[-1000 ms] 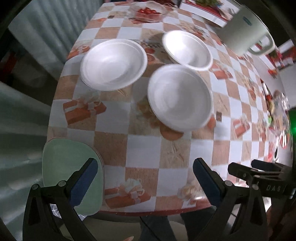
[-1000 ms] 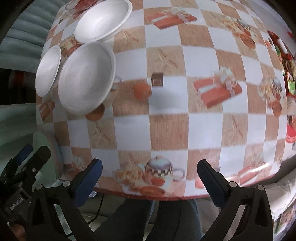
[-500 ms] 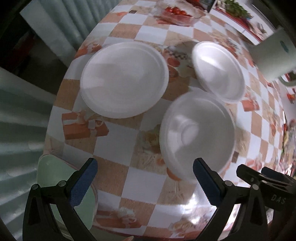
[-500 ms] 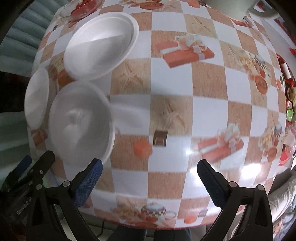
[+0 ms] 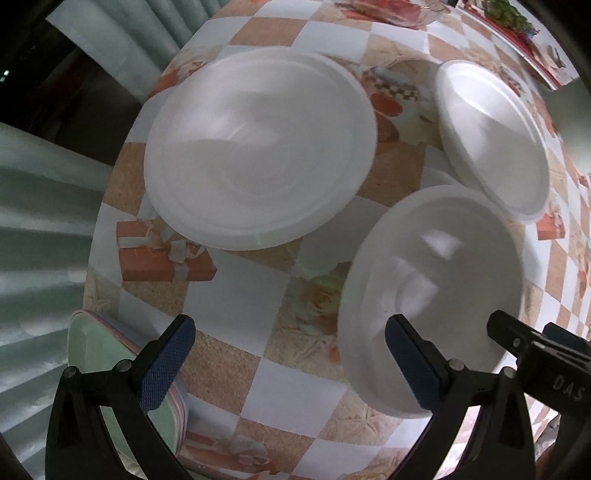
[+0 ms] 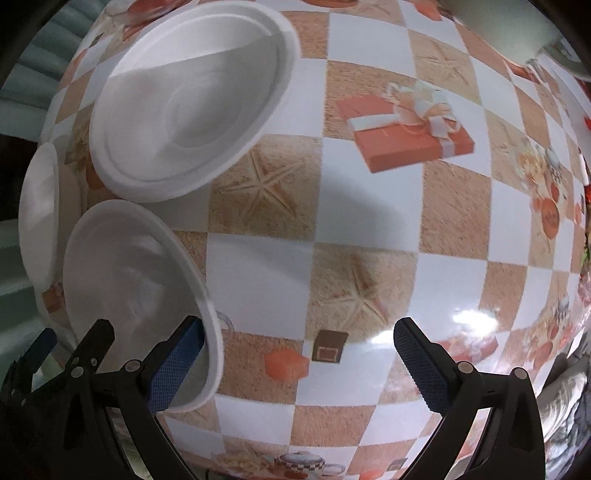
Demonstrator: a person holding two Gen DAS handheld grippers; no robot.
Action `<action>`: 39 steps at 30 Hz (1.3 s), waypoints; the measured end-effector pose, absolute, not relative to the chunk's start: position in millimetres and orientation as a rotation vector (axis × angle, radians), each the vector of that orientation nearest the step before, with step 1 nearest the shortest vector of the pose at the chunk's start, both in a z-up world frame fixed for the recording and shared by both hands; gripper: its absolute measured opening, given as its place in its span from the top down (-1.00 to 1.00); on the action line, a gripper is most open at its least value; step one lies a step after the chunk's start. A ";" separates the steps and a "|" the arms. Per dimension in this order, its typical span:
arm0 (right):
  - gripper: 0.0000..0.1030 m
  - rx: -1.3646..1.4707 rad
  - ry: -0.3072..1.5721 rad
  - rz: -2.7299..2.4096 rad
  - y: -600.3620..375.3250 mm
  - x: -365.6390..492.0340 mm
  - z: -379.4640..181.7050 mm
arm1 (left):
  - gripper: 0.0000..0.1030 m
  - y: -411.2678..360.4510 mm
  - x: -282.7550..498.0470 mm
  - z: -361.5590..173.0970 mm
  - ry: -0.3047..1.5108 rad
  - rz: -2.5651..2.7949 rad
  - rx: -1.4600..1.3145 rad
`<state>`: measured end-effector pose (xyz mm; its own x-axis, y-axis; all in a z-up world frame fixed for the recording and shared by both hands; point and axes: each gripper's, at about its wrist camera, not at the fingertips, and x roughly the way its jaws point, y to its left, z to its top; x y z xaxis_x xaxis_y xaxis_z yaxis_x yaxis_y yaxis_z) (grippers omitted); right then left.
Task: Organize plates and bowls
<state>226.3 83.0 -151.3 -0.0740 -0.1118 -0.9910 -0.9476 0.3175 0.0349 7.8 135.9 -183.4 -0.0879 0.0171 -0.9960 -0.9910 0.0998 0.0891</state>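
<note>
Three white foam dishes sit on the checkered tablecloth. A wide plate [image 5: 255, 147] lies far left, a shallow bowl [image 5: 491, 136] far right, and a deeper bowl [image 5: 436, 291] nearest. My left gripper [image 5: 286, 360] is open and empty; its right finger overlaps the near bowl's rim. My right gripper [image 6: 295, 365] is open and empty, with its left finger inside the near bowl [image 6: 136, 291]. The shallow bowl [image 6: 184, 99] lies beyond it and the plate [image 6: 40, 218] shows at the left edge. The right gripper's body [image 5: 543, 354] shows in the left wrist view.
A pale green chair seat [image 5: 110, 362] sits below the table's near-left edge. Curtains [image 5: 44, 221] hang at the left. A glass dish with red food [image 5: 388, 11] stands at the far edge. A white mug [image 6: 517, 33] stands far right.
Both grippers moved forward and lower over the table. The dishes grew larger in view. The right gripper's left finger has gone into the near bowl, and the left gripper's right finger now overlaps its rim.
</note>
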 end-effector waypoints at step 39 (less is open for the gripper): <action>0.54 -0.968 1.660 1.075 -23.4 175.9 -165.7 | 0.38 56.9 45.7 -206.9 1.440 0.766 -0.834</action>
<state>175.9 -23.4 -165.7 -0.2826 -0.1325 -0.9500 -0.9212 0.3137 0.2303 45.7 56.9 -206.9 0.0022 -0.0467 -0.9989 -0.8544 0.5189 -0.0262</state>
